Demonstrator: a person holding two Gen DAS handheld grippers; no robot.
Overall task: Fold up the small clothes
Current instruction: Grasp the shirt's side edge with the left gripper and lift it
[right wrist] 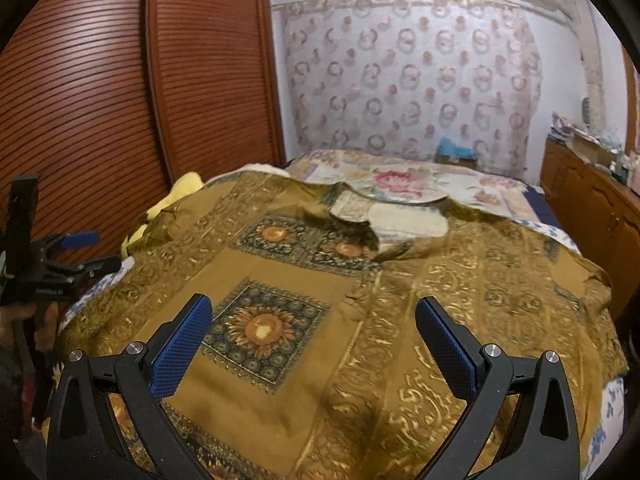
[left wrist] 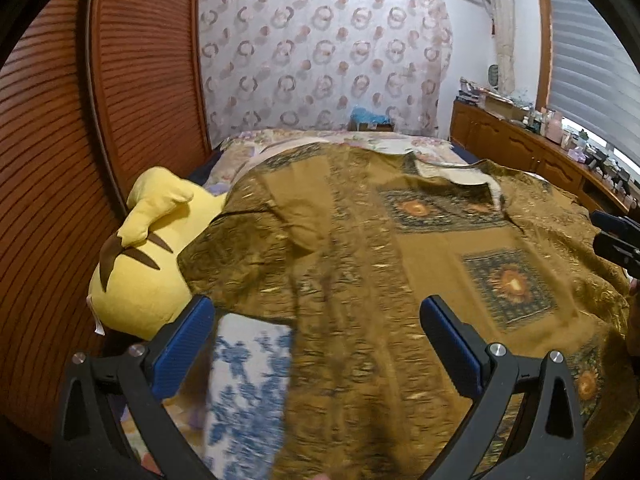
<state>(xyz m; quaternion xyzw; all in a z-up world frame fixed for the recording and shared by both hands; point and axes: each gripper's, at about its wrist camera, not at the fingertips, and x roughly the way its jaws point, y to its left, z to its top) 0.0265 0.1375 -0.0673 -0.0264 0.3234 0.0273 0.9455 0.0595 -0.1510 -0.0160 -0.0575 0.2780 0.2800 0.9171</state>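
A brown-gold patterned shirt (left wrist: 360, 248) with sunflower squares lies spread flat on the bed, collar toward the far wall; it also shows in the right wrist view (right wrist: 320, 280). My left gripper (left wrist: 316, 320) is open and empty, hovering over the shirt's left side near its lower edge. My right gripper (right wrist: 312, 320) is open and empty above the shirt's middle, over a sunflower square (right wrist: 262, 328). The left gripper also shows at the left edge of the right wrist view (right wrist: 76, 248), and the right gripper at the right edge of the left wrist view (left wrist: 618, 236).
A yellow plush toy (left wrist: 148, 248) lies at the bed's left edge beside the wooden louvred wardrobe (left wrist: 100, 120). A floral bedsheet (right wrist: 400, 180) covers the bed. A blue-and-white cloth (left wrist: 248, 380) lies under the shirt's near left. A wooden cabinet (left wrist: 520, 148) with clutter runs along the right.
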